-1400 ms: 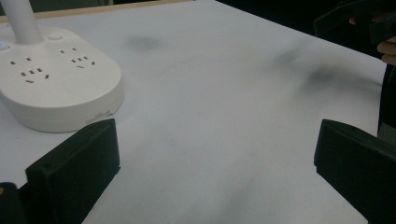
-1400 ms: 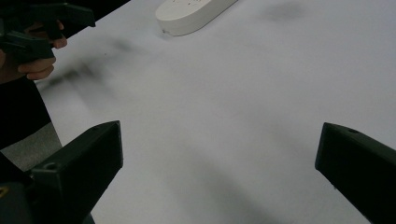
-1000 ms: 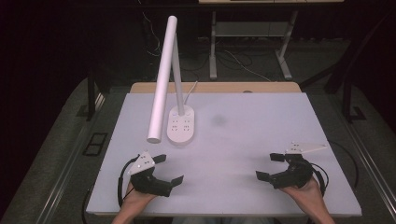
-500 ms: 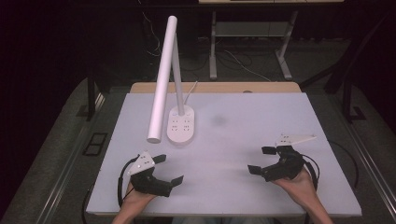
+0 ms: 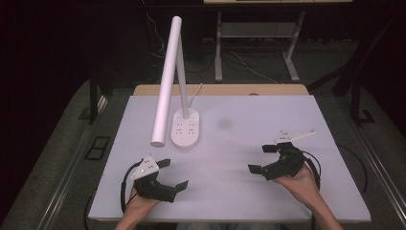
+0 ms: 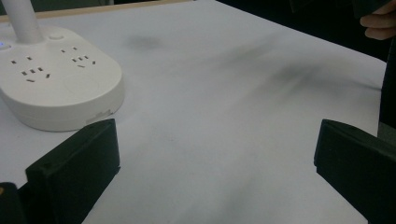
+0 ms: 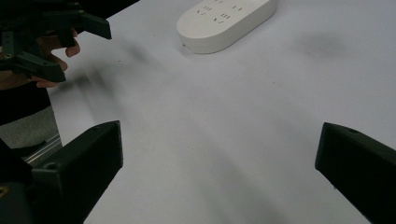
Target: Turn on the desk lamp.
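Your left gripper (image 5: 172,173) has its fingers spread wide with nothing between them, and so does your right gripper (image 5: 262,158). Just ahead of the left fingers stands the lamp base (image 6: 56,79) (its sockets face up) on the white surface (image 5: 249,120). Bring the fingers in level and square to the base, not the thin lamp arm (image 5: 165,81). The cord behind the base is hard to follow.

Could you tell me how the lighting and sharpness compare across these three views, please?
High view: the white table is evenly lit against a dark room, and the lamp looks sharp. Left gripper view: the lamp base is fairly crisp, and grey smudges streak the tabletop. Right gripper view: it looks softer, the left claw is dim at the upper left, and no glare is visible.
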